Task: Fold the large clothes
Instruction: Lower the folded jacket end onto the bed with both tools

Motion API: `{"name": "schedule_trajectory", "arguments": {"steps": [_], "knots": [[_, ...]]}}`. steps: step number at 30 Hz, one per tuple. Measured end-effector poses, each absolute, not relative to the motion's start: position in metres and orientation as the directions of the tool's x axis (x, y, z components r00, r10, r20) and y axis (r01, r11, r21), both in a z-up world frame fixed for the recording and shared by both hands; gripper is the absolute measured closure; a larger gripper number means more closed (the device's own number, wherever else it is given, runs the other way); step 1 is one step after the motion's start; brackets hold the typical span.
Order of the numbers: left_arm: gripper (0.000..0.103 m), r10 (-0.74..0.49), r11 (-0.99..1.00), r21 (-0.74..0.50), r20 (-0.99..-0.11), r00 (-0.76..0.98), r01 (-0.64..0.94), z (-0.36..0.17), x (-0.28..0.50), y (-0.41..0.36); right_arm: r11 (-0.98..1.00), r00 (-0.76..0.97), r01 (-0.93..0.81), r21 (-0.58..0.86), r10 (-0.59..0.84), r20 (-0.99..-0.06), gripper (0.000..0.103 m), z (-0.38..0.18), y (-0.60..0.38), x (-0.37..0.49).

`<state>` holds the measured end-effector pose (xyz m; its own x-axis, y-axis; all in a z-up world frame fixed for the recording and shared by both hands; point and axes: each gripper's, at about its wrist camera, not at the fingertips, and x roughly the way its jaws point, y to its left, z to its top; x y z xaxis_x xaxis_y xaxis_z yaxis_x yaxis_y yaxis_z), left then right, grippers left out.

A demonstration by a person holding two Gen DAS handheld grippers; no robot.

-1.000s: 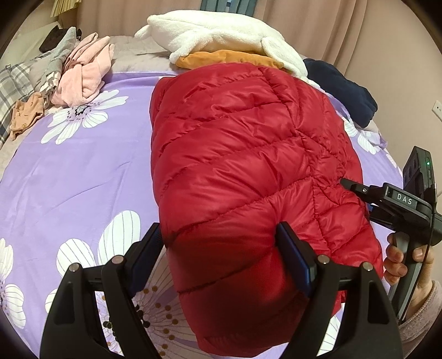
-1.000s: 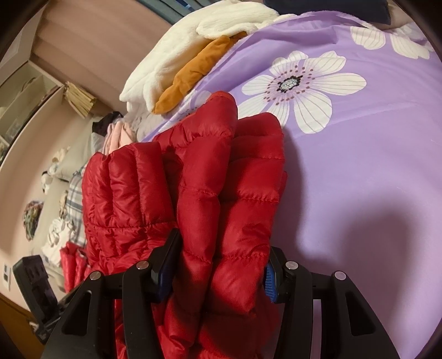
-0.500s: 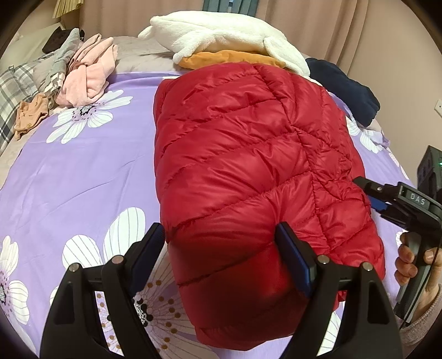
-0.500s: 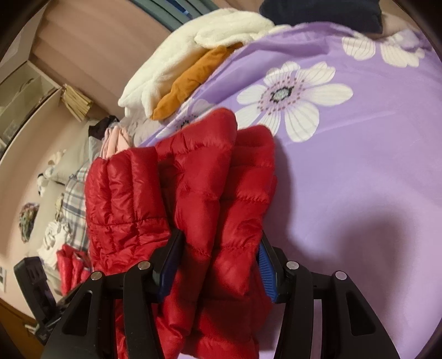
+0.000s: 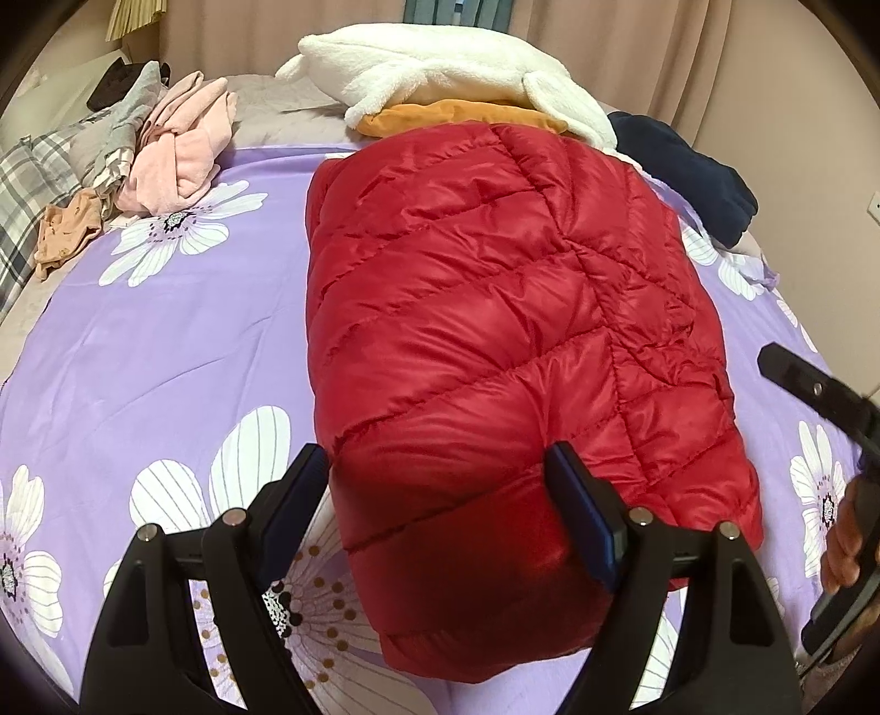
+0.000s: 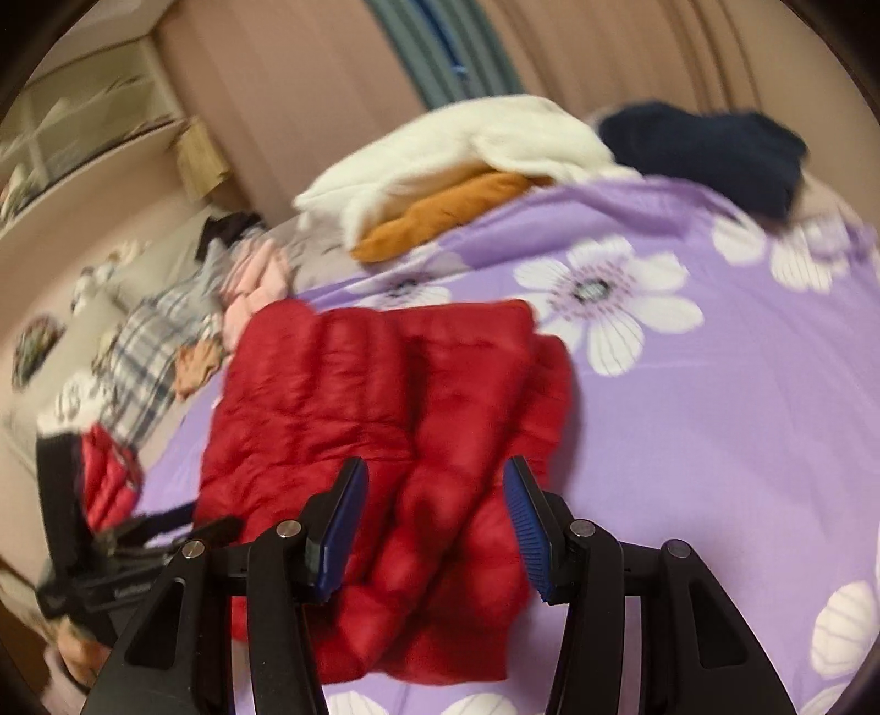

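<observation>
Red quilted jacket — folded into a thick oblong bundle, lying on the purple flowered bedspread. Its near end sits between the fingers of the left gripper; the jaws are closing, the right-hand pad presses into the padding and the left-hand pad touches the jacket's edge.

Right gripper — seen from its own camera, it hangs above the jacket's layered edge with its blue pads standing apart; whether the pads touch the fabric I cannot tell, as the picture is blurred. In the left view this tool shows only as a dark bar at the right edge, with fingers of the right hand around its handle.

Beyond the far end of the jacket, straight ahead of the left gripper: a white fleece garment lying on top of an orange garment. To the right of these, a dark navy garment. Ahead and to the left: a pink garment, with grey and plaid pieces beside it and a small tan item just in front of them.

Background — beige curtains behind the bed.
</observation>
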<state>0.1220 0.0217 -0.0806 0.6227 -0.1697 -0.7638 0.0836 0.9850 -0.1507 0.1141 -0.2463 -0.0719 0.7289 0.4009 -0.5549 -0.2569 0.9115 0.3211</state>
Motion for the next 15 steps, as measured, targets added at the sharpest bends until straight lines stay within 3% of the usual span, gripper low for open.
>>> {"name": "schedule_trajectory", "arguments": {"steps": [5, 9, 15], "knots": [[0.028, -0.160, 0.987, -0.135, -0.760, 0.630, 0.088, -0.078, 0.119, 0.018, 0.899, 0.711, -0.366, 0.240, 0.437, -0.551, 0.052, -0.071, -0.216, 0.104], [0.031, -0.152, 0.988, -0.121, -0.762, 0.630, 0.092, -0.079, 0.119, 0.016, 0.885, 0.683, -0.423, 0.197, 0.454, -0.573, 0.063, -0.080, -0.198, 0.101], [0.031, -0.153, 0.988, -0.122, -0.772, 0.617, 0.091, -0.085, 0.122, 0.017, 0.891, 0.664, -0.435, 0.131, 0.416, -0.622, 0.068, -0.103, -0.183, 0.108]]}}
